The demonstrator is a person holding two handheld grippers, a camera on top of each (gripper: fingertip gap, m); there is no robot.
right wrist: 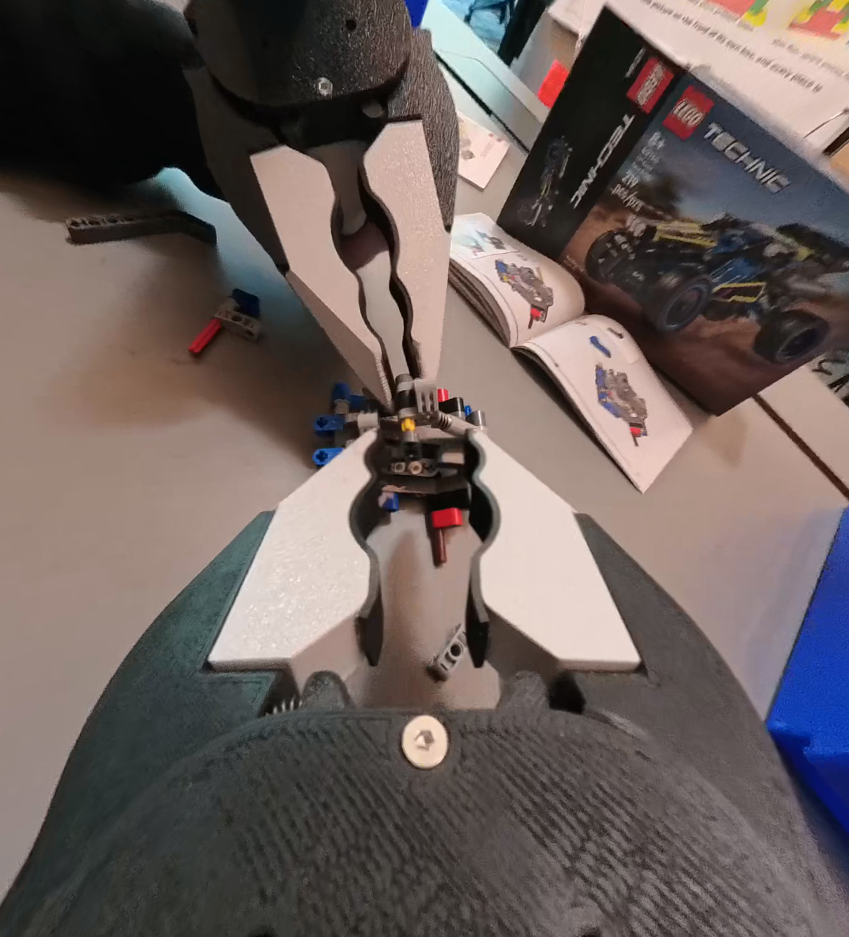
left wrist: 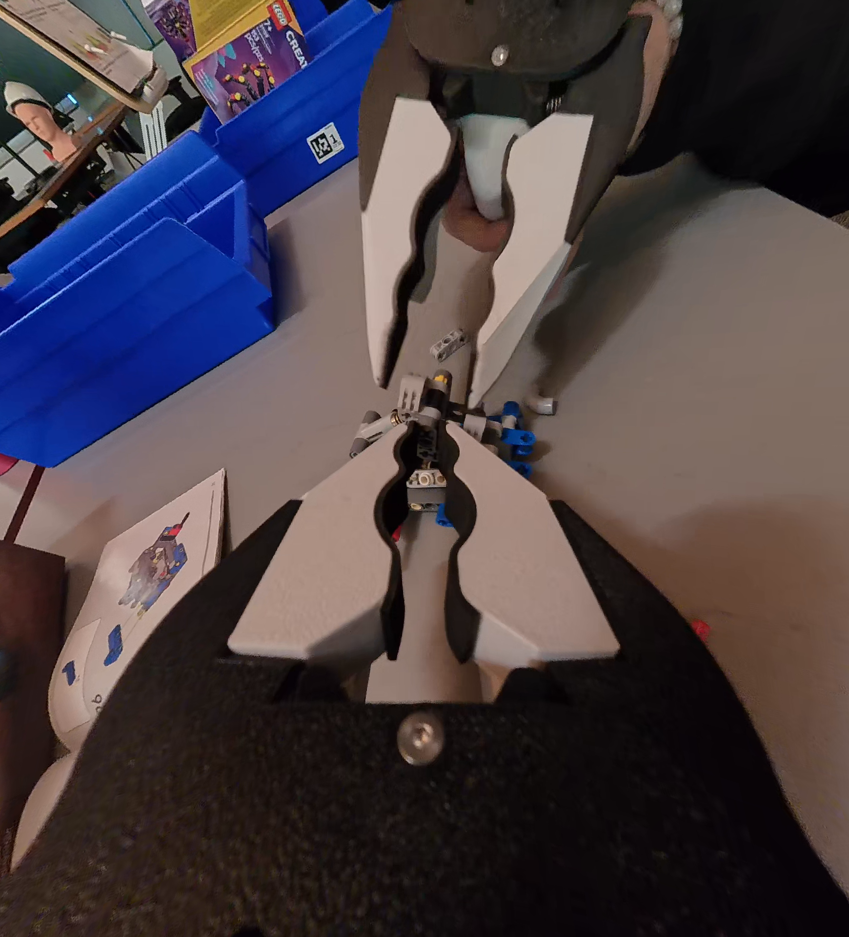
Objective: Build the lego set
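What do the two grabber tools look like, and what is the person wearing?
Both look alike. The left gripper and right gripper each have a rough black body with one silver screw in the middle. Each has two pale grey wedge-shaped fingers lined with dark wavy pads. No cables or markings show. The person wears a black sleeve.

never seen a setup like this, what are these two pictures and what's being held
Each picture comes from a camera on a hand-held two-finger gripper, looking along its fingers. The left gripper is closed on a small grey, black and blue brick assembly on the grey table. The right gripper, seen opposite, has its fingers around the same assembly, but contact is unclear. Around them: an open instruction booklet, a toy set box, blue bins and loose pieces.
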